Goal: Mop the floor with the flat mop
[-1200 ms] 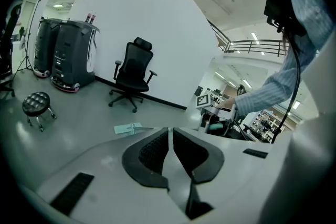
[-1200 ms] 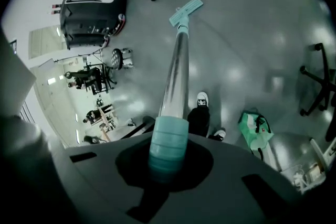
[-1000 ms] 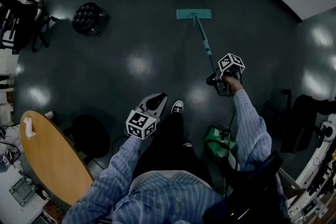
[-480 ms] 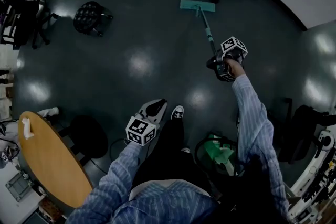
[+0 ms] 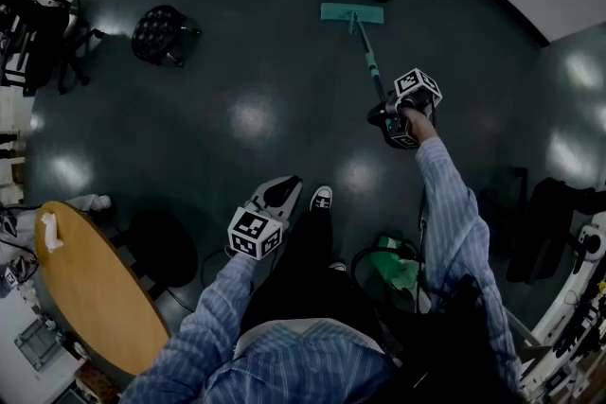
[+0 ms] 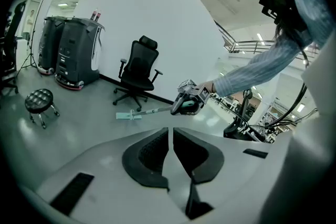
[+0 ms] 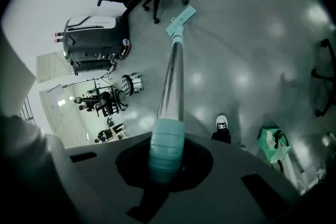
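Progress shows in the flat mop [image 5: 352, 13], its head now lying slightly nearer the office chair [image 6: 137, 68] than a second ago, a forward stroke likely, handle clamped in the right gripper [image 5: 386, 120], left gripper [image 5: 282, 192] closed on nothing.

Flat mop [image 5: 370, 63] on floor [image 5: 265, 80], stool [image 5: 159, 33] to its left
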Motion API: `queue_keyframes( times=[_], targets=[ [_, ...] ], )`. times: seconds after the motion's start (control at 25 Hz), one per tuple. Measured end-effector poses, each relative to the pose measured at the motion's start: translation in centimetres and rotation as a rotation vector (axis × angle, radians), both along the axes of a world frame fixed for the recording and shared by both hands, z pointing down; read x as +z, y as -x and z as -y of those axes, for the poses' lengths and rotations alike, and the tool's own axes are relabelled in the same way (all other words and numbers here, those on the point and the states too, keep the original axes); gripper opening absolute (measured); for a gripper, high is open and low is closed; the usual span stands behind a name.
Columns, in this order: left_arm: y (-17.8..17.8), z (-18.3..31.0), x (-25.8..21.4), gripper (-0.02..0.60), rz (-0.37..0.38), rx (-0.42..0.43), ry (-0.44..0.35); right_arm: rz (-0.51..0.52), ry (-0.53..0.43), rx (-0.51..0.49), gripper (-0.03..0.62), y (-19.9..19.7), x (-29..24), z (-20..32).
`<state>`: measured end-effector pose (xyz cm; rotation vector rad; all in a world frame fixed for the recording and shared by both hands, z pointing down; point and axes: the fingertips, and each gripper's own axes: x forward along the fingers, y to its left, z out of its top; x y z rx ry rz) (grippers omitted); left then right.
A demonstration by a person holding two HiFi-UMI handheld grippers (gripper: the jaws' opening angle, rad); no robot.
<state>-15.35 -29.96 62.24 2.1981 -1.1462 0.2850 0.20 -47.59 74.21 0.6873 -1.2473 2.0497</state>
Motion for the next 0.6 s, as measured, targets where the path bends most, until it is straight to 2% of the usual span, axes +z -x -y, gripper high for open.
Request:
queue_keyframes(
  times=[0.32, 0.6],
  targets=[
    [-1.7, -4.2, -1.2, 0.025, -0.01, 0.026, -0.019, 0.003, 0.005, -0.008, 0.008, -2.0, -0.4, -9.5],
    [-4.4, -9.5, -1.9, 0.026, -0.014, 0.069, -0.029, 0.04, 0.022, 0.018, 0.008, -4.3, -1.5, -20.1]
  ],
)
